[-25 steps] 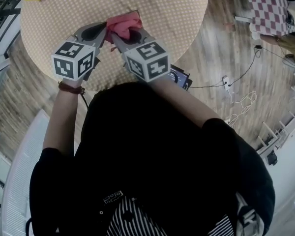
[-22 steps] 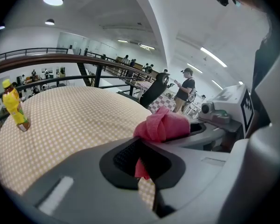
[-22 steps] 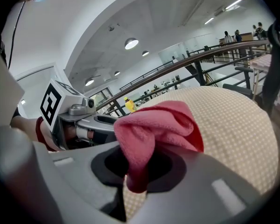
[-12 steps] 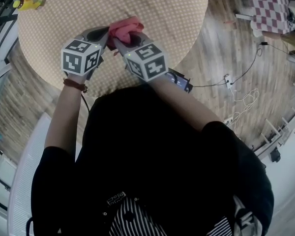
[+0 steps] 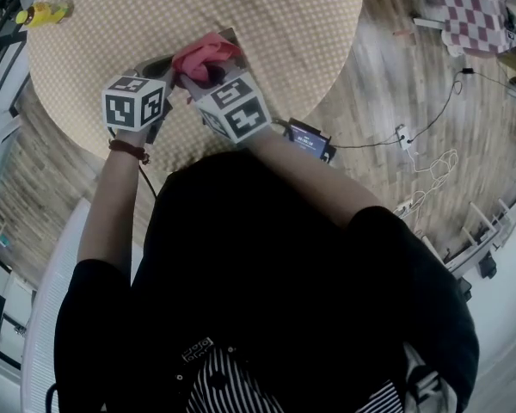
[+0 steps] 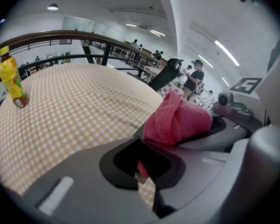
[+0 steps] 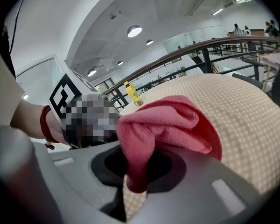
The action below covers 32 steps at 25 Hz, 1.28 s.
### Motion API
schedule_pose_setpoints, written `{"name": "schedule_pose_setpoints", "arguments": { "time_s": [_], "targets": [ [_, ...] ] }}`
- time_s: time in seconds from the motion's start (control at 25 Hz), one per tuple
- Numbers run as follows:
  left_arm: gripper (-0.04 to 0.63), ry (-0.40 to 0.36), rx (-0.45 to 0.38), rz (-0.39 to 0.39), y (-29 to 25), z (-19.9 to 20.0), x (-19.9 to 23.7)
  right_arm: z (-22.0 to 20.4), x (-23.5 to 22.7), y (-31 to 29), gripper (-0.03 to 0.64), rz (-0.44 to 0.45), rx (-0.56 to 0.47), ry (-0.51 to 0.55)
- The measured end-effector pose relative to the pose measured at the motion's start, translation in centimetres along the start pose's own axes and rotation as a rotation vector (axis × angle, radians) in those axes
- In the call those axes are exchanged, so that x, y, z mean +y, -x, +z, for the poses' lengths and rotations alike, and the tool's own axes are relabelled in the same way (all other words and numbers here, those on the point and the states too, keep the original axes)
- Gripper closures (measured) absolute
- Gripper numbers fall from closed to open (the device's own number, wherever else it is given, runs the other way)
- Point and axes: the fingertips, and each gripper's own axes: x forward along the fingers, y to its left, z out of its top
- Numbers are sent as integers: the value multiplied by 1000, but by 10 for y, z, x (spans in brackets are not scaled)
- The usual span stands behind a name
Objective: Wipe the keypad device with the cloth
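Observation:
A pink cloth (image 5: 205, 57) is bunched over the table (image 5: 267, 24), and my right gripper (image 5: 198, 76) is shut on it. In the right gripper view the cloth (image 7: 168, 125) fills the jaws of my right gripper (image 7: 130, 181) and hangs between them. My left gripper (image 5: 174, 65) comes in from the left and meets the cloth. It looks shut on the thin edge of the keypad device (image 6: 146, 125), which is mostly hidden under the cloth (image 6: 177, 120). A grey corner of the device (image 5: 230, 40) shows past the cloth. My left gripper (image 6: 141, 169) pinches it low down.
A yellow bottle (image 5: 41, 13) stands at the far left rim of the round checked table. A small dark gadget with a lit screen (image 5: 308, 138) sits by the table's near edge. Cables (image 5: 413, 144) lie on the wooden floor to the right.
Both grippers, the cloth and the device have shifted slightly left and toward me. The cloth stays pressed on the device.

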Motion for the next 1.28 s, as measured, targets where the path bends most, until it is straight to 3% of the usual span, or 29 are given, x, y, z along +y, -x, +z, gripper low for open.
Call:
{"name": "schedule_pose_setpoints", "arguments": {
  "time_s": [0.12, 0.32, 0.48, 0.84, 1.12, 1.28],
  "targets": [
    [606, 8, -3, 2, 1, -1, -1, -1, -2, -2, 545, -4, -8, 14],
    [606, -56, 24, 7, -4, -1, -3, -8, -15, -7, 545, -13, -19, -8],
    [606, -80, 36, 8, -7, 1, -5, -4, -12, -5, 545, -27, -10, 56],
    [606, -249, 95, 20, -10, -3, -9, -25, -26, -11, 544, -82, -8, 99],
    [606, -175, 63, 1, -12, -2, -10, -102, -34, -26, 543, -41, 137, 42],
    [606, -166, 56, -11, -11, -1, -9, -93, -33, -23, 543, -41, 151, 30]
  ]
}}
